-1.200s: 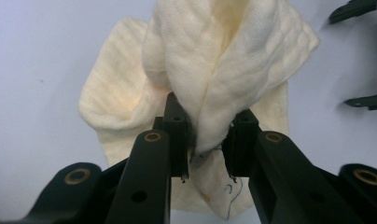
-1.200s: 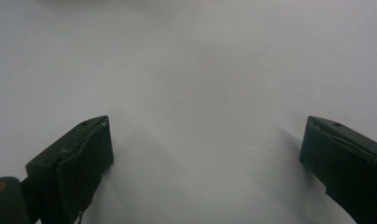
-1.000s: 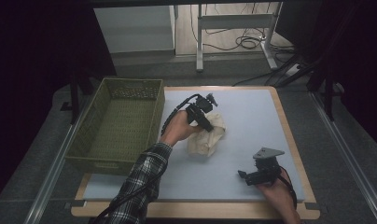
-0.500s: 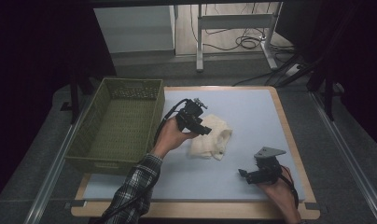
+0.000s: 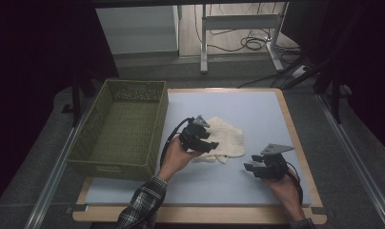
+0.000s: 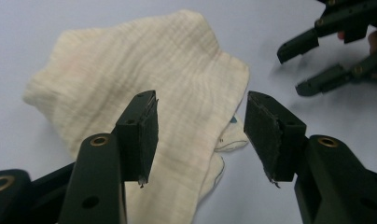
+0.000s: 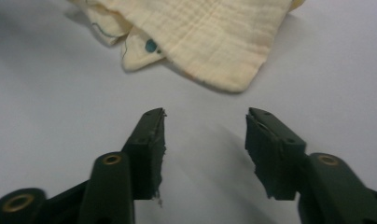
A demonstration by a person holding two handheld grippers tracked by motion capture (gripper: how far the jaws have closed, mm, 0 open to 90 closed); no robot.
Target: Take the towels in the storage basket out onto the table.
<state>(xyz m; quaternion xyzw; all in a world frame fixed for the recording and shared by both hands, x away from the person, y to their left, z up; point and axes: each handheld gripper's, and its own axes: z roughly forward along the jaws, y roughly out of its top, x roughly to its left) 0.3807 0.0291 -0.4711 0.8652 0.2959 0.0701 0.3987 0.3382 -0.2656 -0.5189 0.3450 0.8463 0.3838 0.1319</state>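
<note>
A crumpled cream cloth (image 5: 228, 136) lies on the blue-grey table mat (image 5: 257, 107). My left gripper (image 5: 213, 140) hangs low over the cloth's near-left edge, its jaws pointing right. In the left gripper view the left gripper (image 6: 200, 100) is open above the cloth (image 6: 130, 70); its jaws have just been closing a little, with nothing pinched between them. My right gripper (image 5: 249, 163) rests near the front right, pointing at the cloth. Its jaws (image 7: 205, 114) have just been closing, stand open over bare mat, and stop short of the cloth's edge (image 7: 210, 32). The right gripper (image 6: 312, 65) is also seen from the left.
An olive woven basket (image 5: 119, 129) stands at the table's left edge, beside the mat. A wooden rim (image 5: 300, 157) frames the mat. Table legs and cables (image 5: 252, 43) lie on the floor beyond the far edge.
My left hand came down and toward the near side of the cloth. The cloth went from a bunched heap under the gripper to lying flatter. The right hand stayed put; its jaws narrowed.
</note>
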